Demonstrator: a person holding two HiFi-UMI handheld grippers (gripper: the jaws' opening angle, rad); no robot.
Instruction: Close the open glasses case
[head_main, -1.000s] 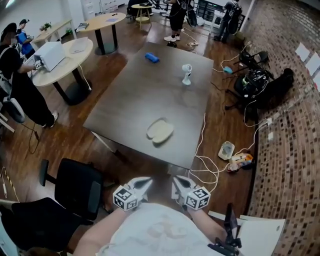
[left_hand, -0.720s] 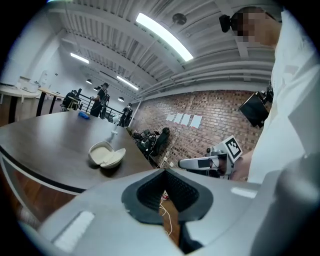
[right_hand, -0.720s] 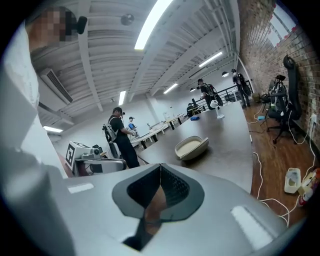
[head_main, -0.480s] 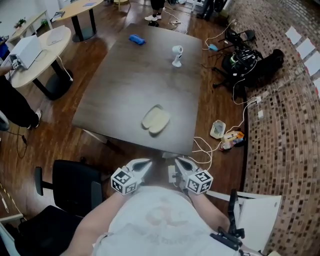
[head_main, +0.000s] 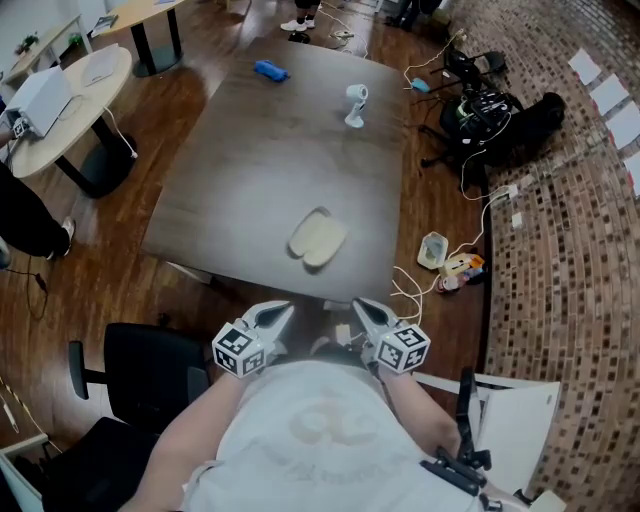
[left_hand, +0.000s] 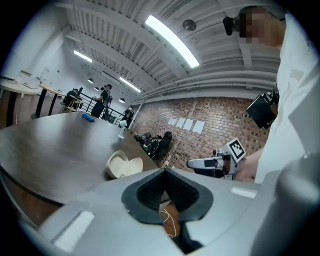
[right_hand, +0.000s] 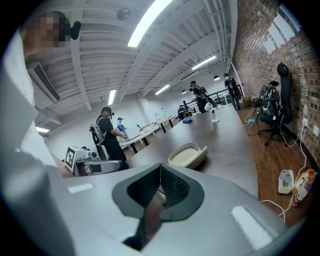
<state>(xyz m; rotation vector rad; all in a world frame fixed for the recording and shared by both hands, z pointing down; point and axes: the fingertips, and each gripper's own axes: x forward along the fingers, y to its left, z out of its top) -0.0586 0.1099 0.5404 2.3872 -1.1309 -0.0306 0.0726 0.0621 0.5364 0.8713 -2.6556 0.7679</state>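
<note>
An open cream glasses case (head_main: 318, 238) lies on the grey table (head_main: 250, 170), near its front edge, both halves facing up. My left gripper (head_main: 278, 315) and right gripper (head_main: 358, 307) are held side by side short of that edge, apart from the case. Each is shut with nothing between its jaws. In the left gripper view the case (left_hand: 124, 164) lies ahead past the closed tips of the left gripper (left_hand: 164, 172), and the right gripper (left_hand: 210, 162) shows at the right. The right gripper view has the case (right_hand: 187, 154) just beyond the closed tips of the right gripper (right_hand: 160, 167).
A blue object (head_main: 270, 70) and a small white stand (head_main: 355, 104) sit at the table's far end. A black office chair (head_main: 150, 375) stands at my left. Cables, bags (head_main: 490, 110) and a white box (head_main: 433, 250) lie on the floor to the right.
Both grippers have moved forward toward the table's front edge, still shut. The table and the case now sit closer in the head view.
</note>
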